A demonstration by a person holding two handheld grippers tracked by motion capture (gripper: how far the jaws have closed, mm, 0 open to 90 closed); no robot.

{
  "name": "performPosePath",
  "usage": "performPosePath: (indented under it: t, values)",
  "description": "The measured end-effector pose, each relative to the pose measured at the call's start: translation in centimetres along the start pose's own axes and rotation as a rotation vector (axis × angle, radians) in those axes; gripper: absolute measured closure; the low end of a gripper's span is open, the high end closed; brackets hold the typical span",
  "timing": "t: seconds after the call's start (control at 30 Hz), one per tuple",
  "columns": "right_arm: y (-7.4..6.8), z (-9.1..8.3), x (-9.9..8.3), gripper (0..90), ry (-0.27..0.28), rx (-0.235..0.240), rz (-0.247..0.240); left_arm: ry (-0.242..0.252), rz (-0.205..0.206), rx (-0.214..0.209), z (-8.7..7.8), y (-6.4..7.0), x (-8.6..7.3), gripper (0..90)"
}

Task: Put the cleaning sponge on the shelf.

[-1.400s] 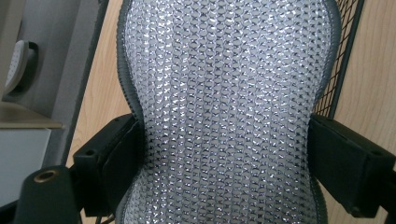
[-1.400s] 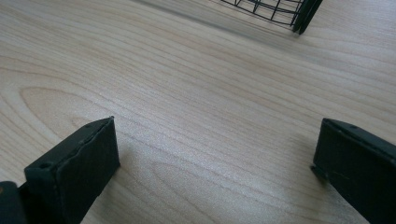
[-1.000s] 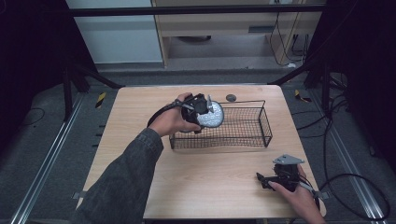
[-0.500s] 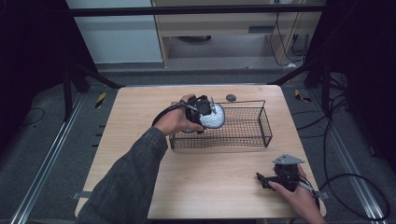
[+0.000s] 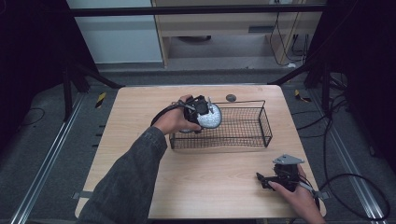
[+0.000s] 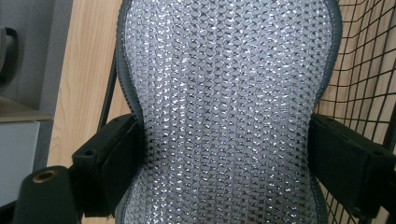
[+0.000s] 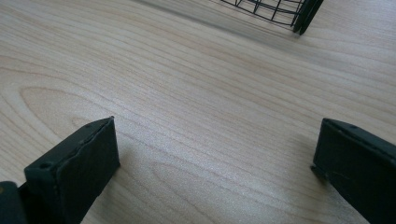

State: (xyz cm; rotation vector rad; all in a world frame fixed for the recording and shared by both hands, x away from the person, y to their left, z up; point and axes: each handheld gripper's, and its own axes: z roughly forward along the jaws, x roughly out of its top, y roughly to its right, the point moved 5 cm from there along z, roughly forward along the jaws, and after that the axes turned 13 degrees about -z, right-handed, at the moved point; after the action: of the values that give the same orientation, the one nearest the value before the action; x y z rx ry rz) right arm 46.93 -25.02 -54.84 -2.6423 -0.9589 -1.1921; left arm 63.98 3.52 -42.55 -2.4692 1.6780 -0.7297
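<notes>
the light wooden table [image 5: 140,112] stands on grey flooring, with a pale cabinet at twelve o'clock. the left gripper [image 5: 201,110] has its jaws clamped on a silver mesh pad [image 5: 210,116], held over the nine o'clock end of the black wire basket [image 5: 261,122]. the right gripper [image 5: 267,180] rests at five o'clock, jaws wide apart over bare wood.

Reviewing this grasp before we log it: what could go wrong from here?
1. The left gripper pinches the silver mesh pad so hard that its sides bow inward; being soft, it may slip or spring out.
2. The pad hangs at the wire basket's left end, near the rim; it could snag there or drop outside.
3. The right gripper rests open and far away, so it likely can't steady the basket.
</notes>
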Motion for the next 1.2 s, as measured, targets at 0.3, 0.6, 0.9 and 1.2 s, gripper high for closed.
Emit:
performPosePath:
  t: [0.3, 0.6, 0.9, 1.2]
  values:
    - [0.0, 0.0, 0.0, 0.3, 0.002, -0.001, -0.002, 0.001, -0.075, -0.040, 0.6, -0.3, -0.7, 5.2]
    - [0.0, 0.0, 0.0, 0.3, 0.002, -0.001, -0.004, 0.020, -0.085, -0.059, 0.3, -0.3, -1.2, 7.2]
    - [0.0, 0.0, 0.0, 0.3, 0.001, -0.001, -0.003, 0.053, -0.081, -0.065, -0.8, 0.1, -1.1, 9.1]
    - [0.0, 0.0, 0.0, 0.3, 0.001, -0.001, -0.003, 0.079, -0.088, -0.064, -1.4, 0.5, -0.9, 8.8]
